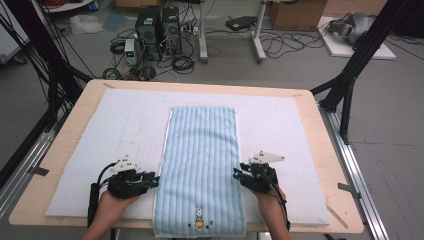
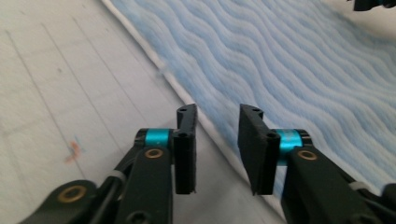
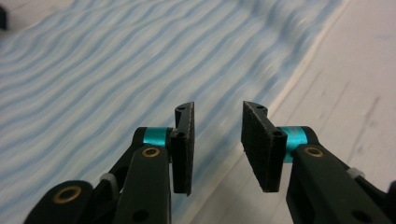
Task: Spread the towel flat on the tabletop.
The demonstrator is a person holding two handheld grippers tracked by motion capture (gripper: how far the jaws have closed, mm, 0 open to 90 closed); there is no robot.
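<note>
A light blue ribbed towel (image 1: 200, 165) lies flat and lengthwise on the white mat (image 1: 120, 130), with a small rabbit picture (image 1: 199, 218) near its front end. My left gripper (image 1: 156, 180) sits at the towel's left edge and points toward it. In the left gripper view its jaws (image 2: 217, 135) stand apart over the towel's white-trimmed edge (image 2: 187, 88), with nothing pressed between them. My right gripper (image 1: 236, 174) is at the towel's right edge, opposite the left one. In the right gripper view it (image 3: 217, 135) is open above the towel's border (image 3: 116, 60).
The mat covers most of a wooden table (image 1: 65, 150), whose bare rim shows all round. Black frame poles (image 1: 350, 75) stand at both far corners. Computers and cables (image 1: 157, 35) lie on the floor beyond the table. The other gripper's tip (image 2: 373, 3) shows across the towel.
</note>
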